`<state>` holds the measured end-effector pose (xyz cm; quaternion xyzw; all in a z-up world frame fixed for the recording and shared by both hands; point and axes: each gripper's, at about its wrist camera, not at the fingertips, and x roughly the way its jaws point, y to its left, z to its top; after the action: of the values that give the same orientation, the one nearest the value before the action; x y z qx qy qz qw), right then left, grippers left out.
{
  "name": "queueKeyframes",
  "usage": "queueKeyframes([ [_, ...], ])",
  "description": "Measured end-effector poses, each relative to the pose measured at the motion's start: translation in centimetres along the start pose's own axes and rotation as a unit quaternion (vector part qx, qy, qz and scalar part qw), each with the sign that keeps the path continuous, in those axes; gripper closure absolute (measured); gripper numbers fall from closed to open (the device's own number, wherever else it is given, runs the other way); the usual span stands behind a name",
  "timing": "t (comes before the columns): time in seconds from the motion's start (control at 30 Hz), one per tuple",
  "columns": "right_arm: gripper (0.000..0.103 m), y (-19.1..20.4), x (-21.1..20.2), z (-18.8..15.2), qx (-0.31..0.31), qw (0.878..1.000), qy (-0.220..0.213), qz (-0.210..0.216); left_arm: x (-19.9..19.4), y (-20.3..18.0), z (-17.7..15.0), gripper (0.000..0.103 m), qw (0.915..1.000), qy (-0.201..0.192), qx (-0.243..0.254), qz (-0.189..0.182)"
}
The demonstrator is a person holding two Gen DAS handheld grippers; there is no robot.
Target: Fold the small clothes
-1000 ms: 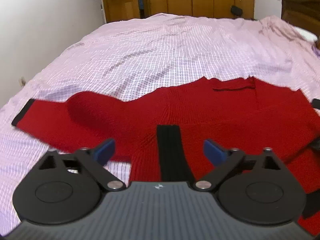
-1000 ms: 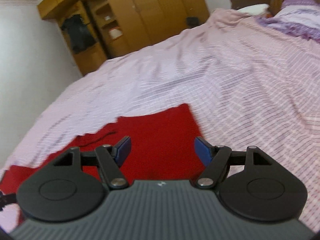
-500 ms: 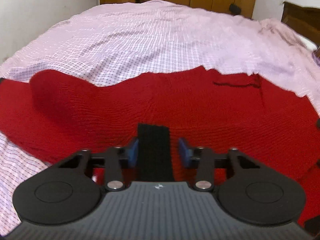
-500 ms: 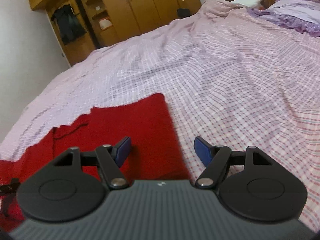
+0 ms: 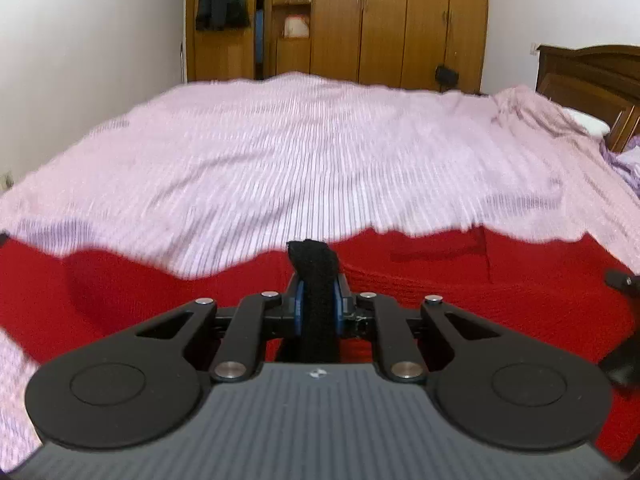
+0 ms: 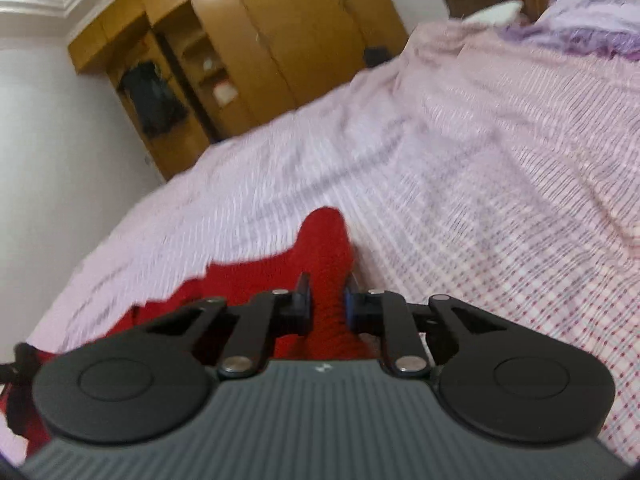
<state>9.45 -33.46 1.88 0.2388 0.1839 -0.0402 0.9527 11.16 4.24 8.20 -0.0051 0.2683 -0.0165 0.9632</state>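
A red knit sweater point(image 5: 440, 280) with black trim lies spread on the bed. My left gripper point(image 5: 317, 308) is shut on its black band point(image 5: 314, 264) and holds that edge lifted above the red cloth. My right gripper point(image 6: 327, 304) is shut on a red corner of the sweater point(image 6: 324, 240), raised off the sheet. One sleeve point(image 5: 32, 272) runs off to the left in the left wrist view. The other gripper shows as a dark shape at each view's edge.
The bed is covered with a pink checked sheet point(image 5: 320, 160). A wooden wardrobe point(image 5: 360, 20) stands behind it, a dark headboard point(image 5: 592, 72) and pillows at the right. A white wall is at the left.
Both grippers went from open to shut: the left closed on the black band, the right on the red corner. Both have lifted their cloth, and the views tilted up.
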Motion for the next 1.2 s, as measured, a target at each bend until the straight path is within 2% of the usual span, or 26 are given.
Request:
queueKeyframes([
  [0.1,0.085,-0.3,0.4,-0.3,0.011,1.000,-0.002,-0.024,1.9,-0.2,0.9,0.086,0.9999,0.004,0.010,0.012],
  [0.17,0.083,-0.3,1.1,-0.7,0.008,0.999,0.017,-0.037,3.9,-0.4,0.6,0.086,0.9993,0.027,0.020,0.019],
  [0.3,0.069,-0.5,1.6,-0.7,0.009,0.998,0.032,-0.049,7.7,-0.2,-0.9,0.084,0.9953,0.087,0.027,0.034],
  [0.4,0.053,-0.8,1.0,-0.4,0.022,0.998,0.018,-0.052,7.8,-0.1,-1.4,0.081,0.9955,0.082,0.031,0.035],
  [0.53,0.052,-1.1,-0.1,0.4,0.028,0.999,0.011,-0.044,6.9,-0.3,-1.1,0.076,0.9953,0.083,0.035,0.035],
  [0.67,0.052,-1.1,0.2,1.4,0.021,0.998,0.048,-0.040,5.4,0.2,-0.8,0.055,0.9960,0.082,0.029,0.023],
  [0.7,0.052,-0.9,0.5,1.7,0.013,0.998,0.055,-0.042,5.0,0.4,-0.8,0.053,0.9963,0.081,0.023,0.017],
  [0.8,0.042,-0.2,2.8,2.9,-0.029,0.995,0.090,-0.044,4.7,0.9,-1.2,0.052,0.9962,0.087,0.009,0.005],
  [0.87,0.042,-0.2,4.4,3.4,-0.030,0.993,0.102,-0.043,5.0,1.0,-1.6,0.052,0.9954,0.095,0.006,0.009],
  [0.9,0.045,-0.2,5.1,3.5,-0.028,0.993,0.107,-0.037,5.1,1.0,-1.8,0.051,0.9953,0.096,0.005,0.012],
  [0.93,0.069,-0.2,5.6,3.5,-0.034,0.992,0.115,-0.029,5.2,1.0,-2.0,0.051,0.9953,0.096,0.004,0.013],
  [0.97,0.083,0.0,6.0,3.3,-0.043,0.992,0.117,-0.026,5.2,1.0,-2.0,0.051,0.9954,0.095,0.003,0.014],
  [1.0,0.084,0.1,5.9,3.1,-0.048,0.992,0.113,-0.026,5.2,1.0,-2.1,0.051,0.9955,0.094,0.004,0.014],
  [1.1,0.085,0.1,4.4,2.5,-0.045,0.997,0.053,-0.045,5.5,1.0,-2.2,0.050,0.9954,0.094,0.008,0.019],
  [1.13,0.086,0.0,4.4,2.2,-0.045,0.996,0.046,-0.058,5.7,1.1,-2.3,0.049,0.9952,0.096,0.005,0.020],
  [1.2,0.085,-0.5,5.5,1.5,-0.051,0.993,0.066,-0.082,5.9,1.1,-2.5,0.047,0.9951,0.097,0.001,0.020],
])
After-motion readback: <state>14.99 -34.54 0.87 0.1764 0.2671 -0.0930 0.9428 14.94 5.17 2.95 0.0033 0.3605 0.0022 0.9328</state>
